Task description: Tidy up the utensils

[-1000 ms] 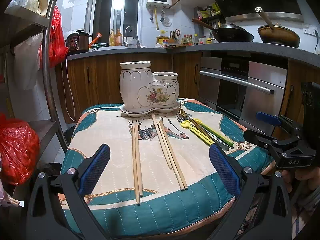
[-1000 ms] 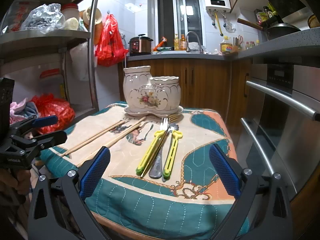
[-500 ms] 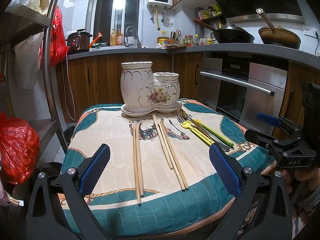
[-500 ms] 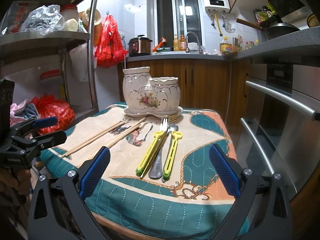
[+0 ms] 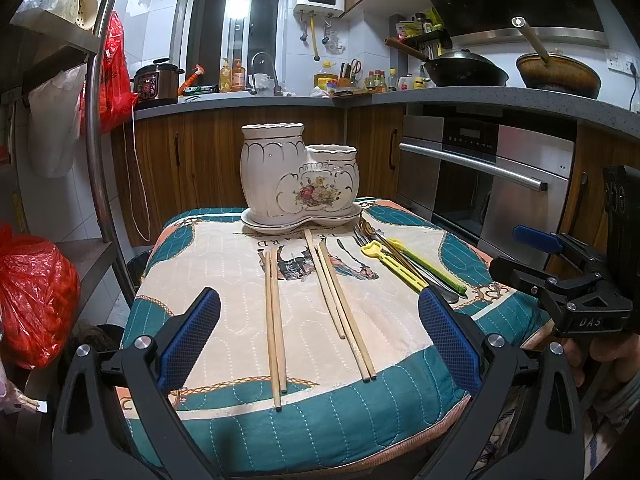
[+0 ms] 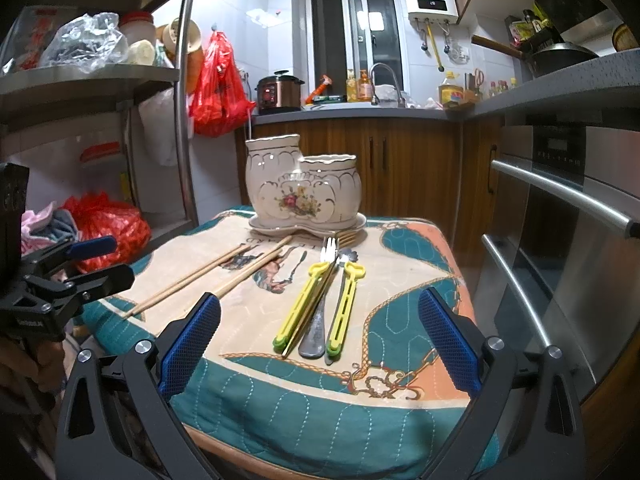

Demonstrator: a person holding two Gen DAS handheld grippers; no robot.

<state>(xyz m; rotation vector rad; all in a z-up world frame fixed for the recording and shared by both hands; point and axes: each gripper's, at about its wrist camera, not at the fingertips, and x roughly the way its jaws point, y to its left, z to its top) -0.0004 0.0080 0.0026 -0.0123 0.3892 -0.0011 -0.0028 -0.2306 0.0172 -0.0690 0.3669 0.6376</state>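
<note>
A white ceramic two-cup utensil holder (image 5: 298, 182) with a flower print stands on its saucer at the far side of a quilted stool top (image 5: 224, 264); it also shows in the right wrist view (image 6: 302, 186). Two pairs of wooden chopsticks (image 5: 274, 320) (image 5: 340, 304) lie in front of it. Yellow-green handled utensils, a fork and a metal spoon (image 6: 320, 300) lie to the right. My left gripper (image 5: 318, 338) is open and empty over the near edge. My right gripper (image 6: 318, 340) is open and empty, near the yellow utensils.
A steel oven front (image 6: 568, 248) is close on the right. A metal shelf rack (image 6: 184, 120) and red plastic bags (image 5: 32, 292) stand on the left. Wooden cabinets and a counter with a sink (image 5: 256, 96) run behind.
Both views have shifted only slightly; the holder sits a touch lower in the right wrist view. Nothing on the stool has moved.
</note>
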